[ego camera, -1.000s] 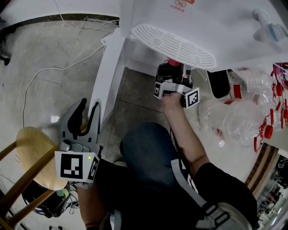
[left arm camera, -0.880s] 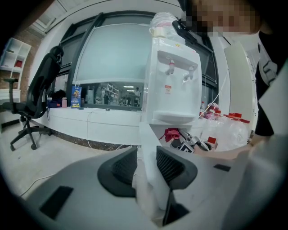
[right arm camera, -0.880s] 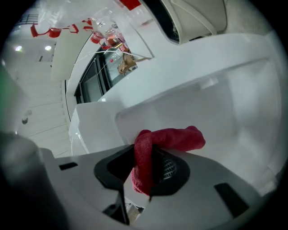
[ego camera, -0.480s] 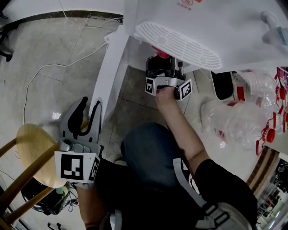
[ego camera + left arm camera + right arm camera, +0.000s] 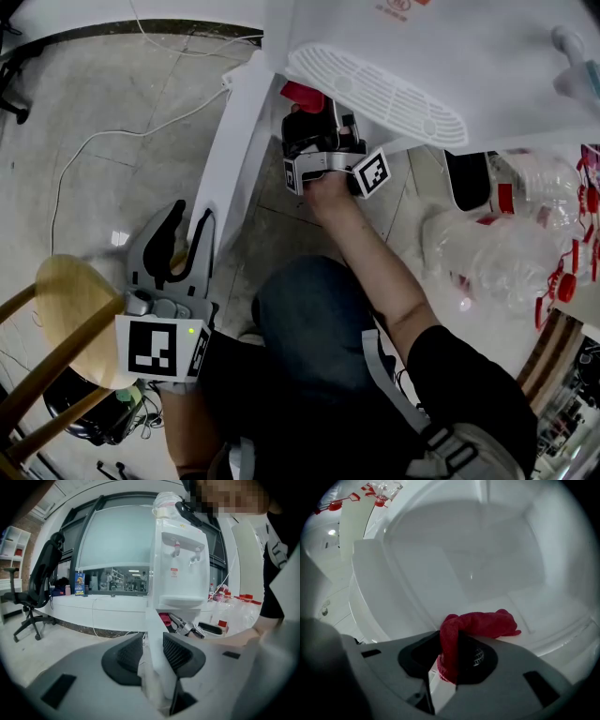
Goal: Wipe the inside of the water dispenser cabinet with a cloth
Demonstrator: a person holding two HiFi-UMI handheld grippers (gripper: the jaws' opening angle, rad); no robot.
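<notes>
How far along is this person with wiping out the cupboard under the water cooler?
Done: the door is open, with the left gripper clamped on its edge. In hand: the right gripper is inside the cabinet, gripping a red cloth whose free end rests on a white inner surface. Left: hard to judge. The walls show no dirt or wet streaks, so how much is wiped cannot be told.

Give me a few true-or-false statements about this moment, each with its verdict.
1. The right gripper clamps a red cloth inside the white cabinet. True.
2. The left gripper holds nothing. False: the cabinet door has its edge between that gripper's fingers.
3. A wooden stool stands beside the left gripper. True.
4. The cabinet door is shut. False: it stands open, and the right gripper reaches in past it.
</notes>
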